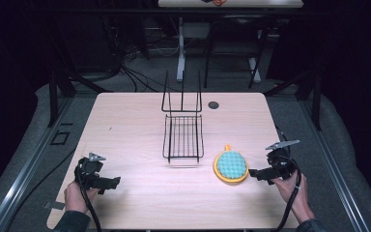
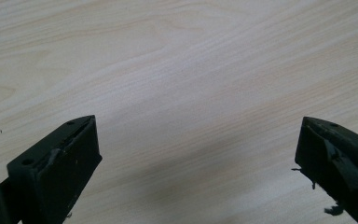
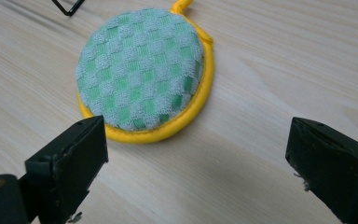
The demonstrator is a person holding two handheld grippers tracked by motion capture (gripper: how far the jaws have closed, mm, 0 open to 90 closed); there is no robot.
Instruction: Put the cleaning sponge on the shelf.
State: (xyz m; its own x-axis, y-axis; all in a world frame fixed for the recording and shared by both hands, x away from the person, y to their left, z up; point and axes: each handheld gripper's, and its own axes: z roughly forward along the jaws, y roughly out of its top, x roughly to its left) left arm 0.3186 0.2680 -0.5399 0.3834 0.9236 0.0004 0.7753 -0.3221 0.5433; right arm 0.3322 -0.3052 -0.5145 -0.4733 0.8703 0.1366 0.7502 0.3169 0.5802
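Note:
A round pad [image 1: 231, 166] with a green checked top and a yellow rim lies flat on the wooden table [image 1: 125, 121], just right of the wire rack [image 1: 183, 137]. My right gripper [image 1: 252, 172] is low beside the pad's right edge, pointing at it, jaws wide apart and holding nothing. In the right gripper view the pad [image 3: 142, 70] lies just beyond the open gripper [image 3: 198, 140], with a small yellow loop at its far side. My left gripper [image 1: 115, 181] rests near the front left of the table, open over bare wood [image 2: 182, 93], its jaws empty.
The black wire rack stands at the table's middle, its upright back panel [image 1: 181, 96] toward the far side. A dark round hole [image 1: 213, 105] sits near the far edge. Cables trail from both grippers. Beyond the table are desk legs and floor cables.

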